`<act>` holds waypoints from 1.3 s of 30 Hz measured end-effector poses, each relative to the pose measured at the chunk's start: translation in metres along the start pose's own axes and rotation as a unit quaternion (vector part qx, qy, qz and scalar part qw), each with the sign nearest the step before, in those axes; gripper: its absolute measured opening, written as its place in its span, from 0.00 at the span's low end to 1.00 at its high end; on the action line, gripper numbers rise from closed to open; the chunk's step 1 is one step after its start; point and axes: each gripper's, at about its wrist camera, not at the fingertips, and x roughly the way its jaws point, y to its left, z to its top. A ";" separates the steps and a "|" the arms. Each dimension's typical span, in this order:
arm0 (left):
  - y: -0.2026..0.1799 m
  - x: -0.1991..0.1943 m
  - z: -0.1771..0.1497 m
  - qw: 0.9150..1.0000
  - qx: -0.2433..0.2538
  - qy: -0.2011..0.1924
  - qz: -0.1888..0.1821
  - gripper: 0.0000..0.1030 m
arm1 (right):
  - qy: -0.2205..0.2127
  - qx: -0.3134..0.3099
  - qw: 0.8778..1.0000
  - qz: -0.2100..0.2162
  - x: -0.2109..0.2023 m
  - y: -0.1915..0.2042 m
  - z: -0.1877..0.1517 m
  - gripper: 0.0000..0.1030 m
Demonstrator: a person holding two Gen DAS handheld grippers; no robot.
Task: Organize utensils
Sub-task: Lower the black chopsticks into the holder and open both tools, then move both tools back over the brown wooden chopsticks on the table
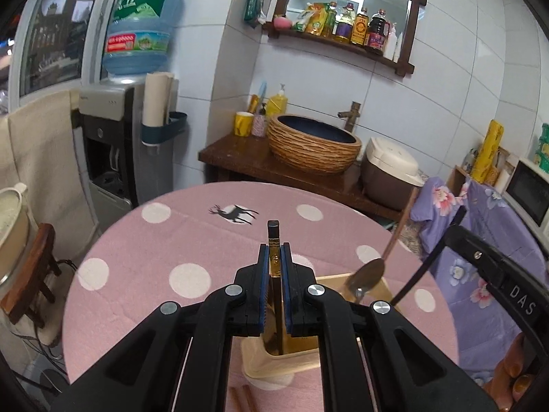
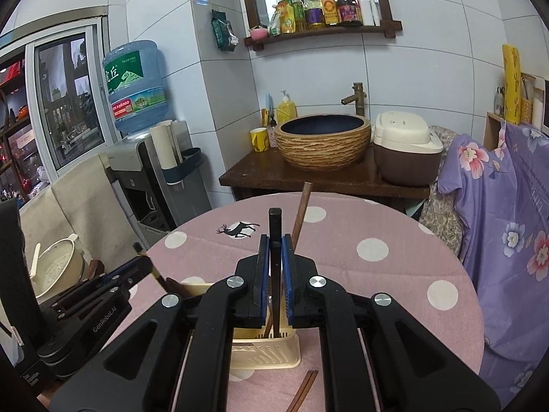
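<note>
Chopsticks are what both hands carry right now. The left hand-held gripper point(image 1: 274, 267) is clamped tight on a dark brown chopstick with an amber lower half point(image 1: 273, 240), held nearly upright so that its lower end sinks into the pale wooden utensil holder point(image 1: 271, 364) on the pink polka-dot surface point(image 1: 137, 257). The right hand-held gripper point(image 2: 274, 261) is pinched just as narrowly on a black square-ended chopstick point(image 2: 275, 226), also vertical, with its tip down among the slots of the cream plastic utensil basket point(image 2: 267, 353). Standing the sticks up like this looks deliberate: a vertical stick slides straight into a narrow compartment instead of catching on the rim.

From the left wrist view, a metal spoon with a long wooden handle point(image 1: 369, 274) leans out of the far side of the holder, its handle angled up to the right, already stowed by the look of it. From the right wrist view, a brown wooden handle point(image 2: 302, 213) rises behind the gripper from the basket.

Two reddish-brown chopsticks point(image 2: 303, 389) lie flat on the surface just beside the basket, still to be collected, I'd judge. Both held sticks seem ready for release once they bottom out.
</note>
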 end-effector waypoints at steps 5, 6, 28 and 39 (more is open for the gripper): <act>0.000 -0.009 -0.003 1.000 0.006 -0.008 -0.008 0.14 | -0.013 0.005 1.000 0.011 -0.007 -0.004 -0.007 0.11; 0.000 -0.012 -0.005 1.000 0.007 -0.012 -0.008 0.19 | -0.024 0.002 1.000 0.006 -0.013 -0.004 -0.009 0.18; 0.070 -0.031 -0.127 0.997 -0.016 0.057 0.041 0.68 | 0.028 -0.034 0.999 -0.004 -0.042 -0.017 -0.141 0.79; 0.055 -0.009 -0.169 0.992 0.007 0.124 0.028 0.50 | 0.128 -0.037 0.990 -0.040 -0.011 -0.016 -0.198 0.79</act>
